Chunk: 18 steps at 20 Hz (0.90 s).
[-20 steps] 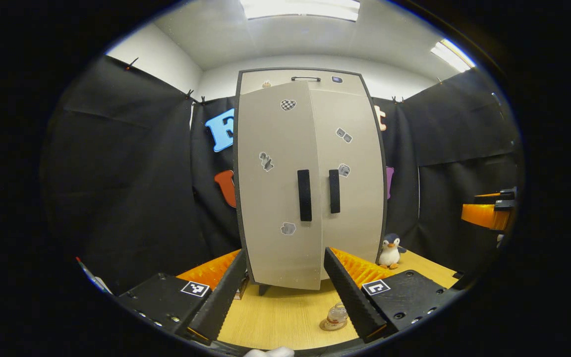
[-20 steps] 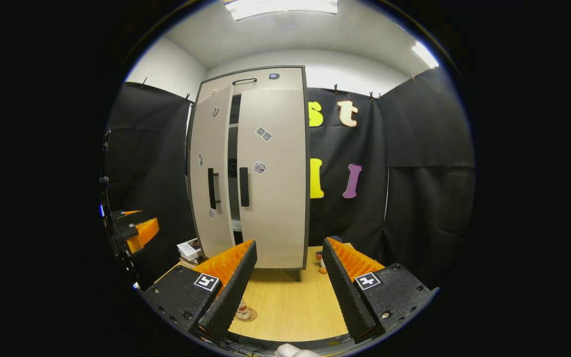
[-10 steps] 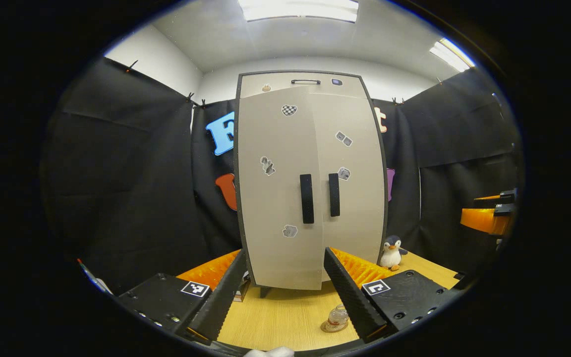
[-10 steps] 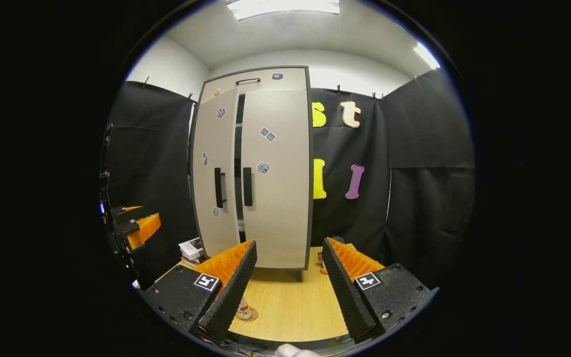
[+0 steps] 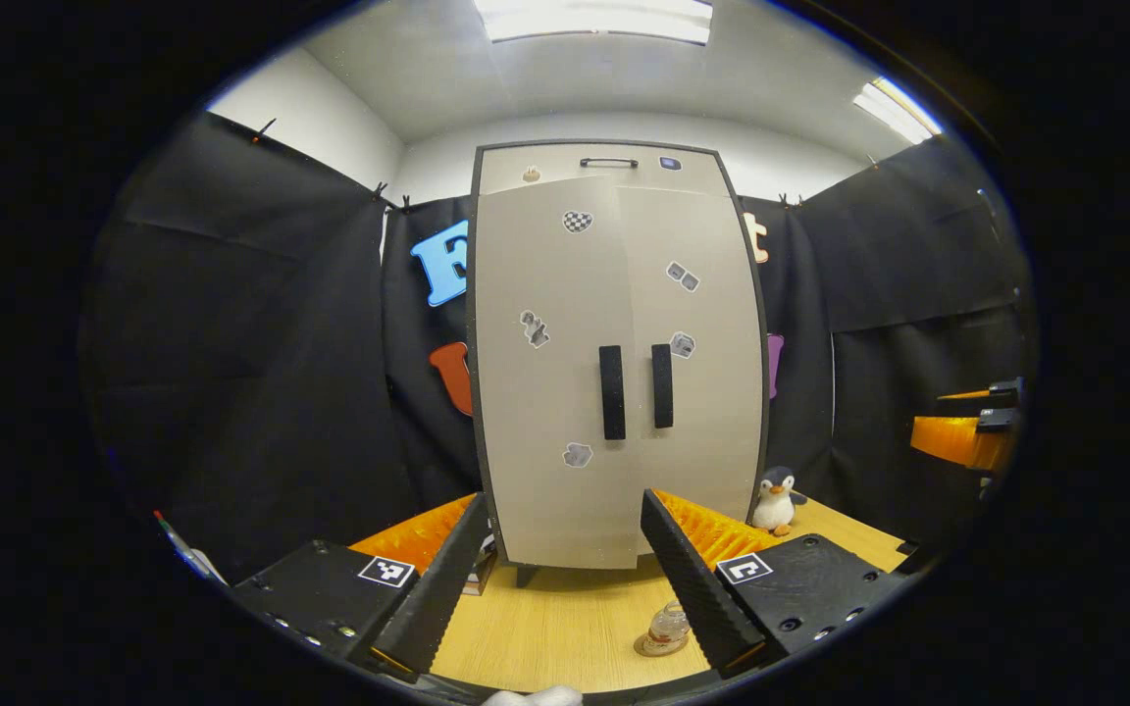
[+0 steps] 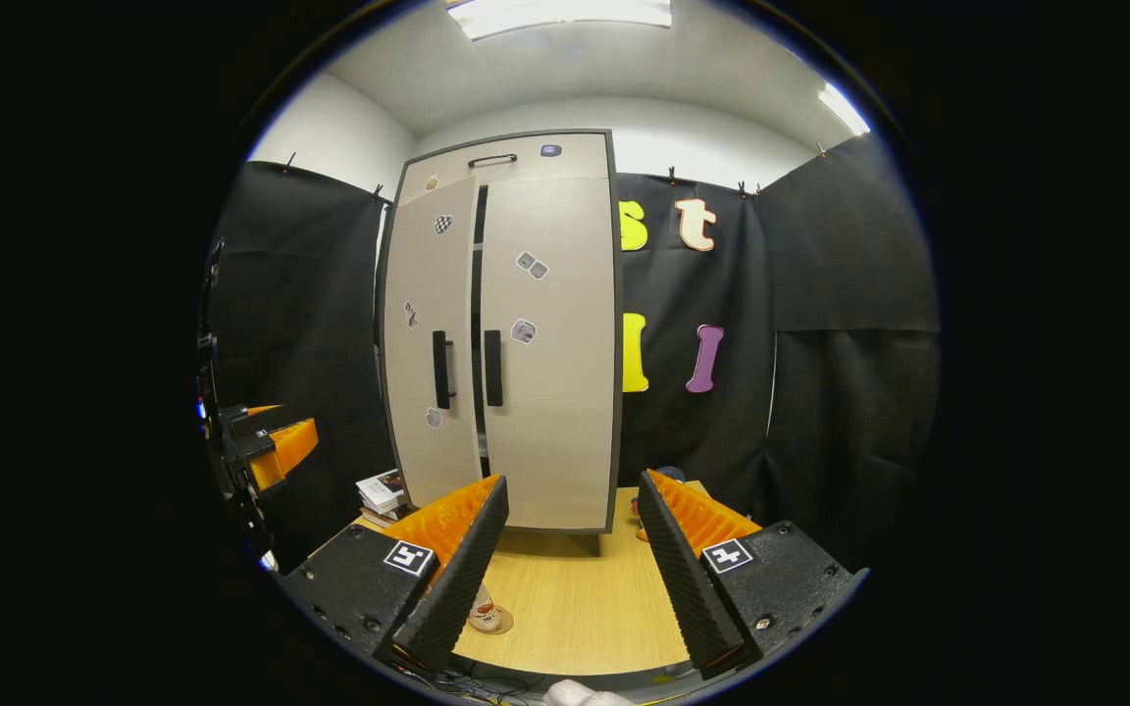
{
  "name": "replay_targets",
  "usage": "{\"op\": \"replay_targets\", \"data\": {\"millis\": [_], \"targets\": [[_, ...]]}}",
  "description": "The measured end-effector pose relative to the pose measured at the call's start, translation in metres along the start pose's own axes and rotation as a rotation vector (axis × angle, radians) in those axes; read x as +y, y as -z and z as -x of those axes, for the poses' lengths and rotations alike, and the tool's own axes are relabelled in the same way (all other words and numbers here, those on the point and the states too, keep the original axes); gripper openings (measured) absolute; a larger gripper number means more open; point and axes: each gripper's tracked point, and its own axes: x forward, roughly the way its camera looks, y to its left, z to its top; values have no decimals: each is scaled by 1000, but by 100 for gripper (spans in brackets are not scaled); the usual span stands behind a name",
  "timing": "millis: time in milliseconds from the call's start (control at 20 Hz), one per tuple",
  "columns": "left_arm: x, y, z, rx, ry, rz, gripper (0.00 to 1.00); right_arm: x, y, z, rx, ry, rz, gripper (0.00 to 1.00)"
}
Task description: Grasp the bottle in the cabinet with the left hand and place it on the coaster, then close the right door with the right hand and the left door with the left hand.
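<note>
Jaws wide and empty on the left gripper (image 5: 558,579) and the right gripper (image 6: 565,564), both well back from the cabinet (image 6: 501,338). Left door (image 6: 431,343) not quite shut, dark vertical gap beside the right door (image 6: 545,343); likely one last push from the left gripper. Bottle (image 5: 667,628) already upright on the coaster (image 5: 660,647), on the desk (image 5: 565,628) in front of the cabinet.

I see black cloth (image 5: 261,343) hung by clips around my booth, a white wall (image 5: 781,162) above it, bright ceiling light panels (image 5: 592,18), and a pale wooden tabletop (image 6: 575,598) below.

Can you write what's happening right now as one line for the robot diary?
bottle: on coaster | right door: shut | left door: slightly ajar | left gripper: open, empty | right gripper: open, empty
</note>
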Motion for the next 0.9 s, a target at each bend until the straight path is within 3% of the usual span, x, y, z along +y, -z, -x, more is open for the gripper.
{"op": "replay_targets", "data": {"millis": [900], "targets": [[1,-4,3,-4,-8,-10,96,4,-1,2,-1,-16,-2,82]]}}
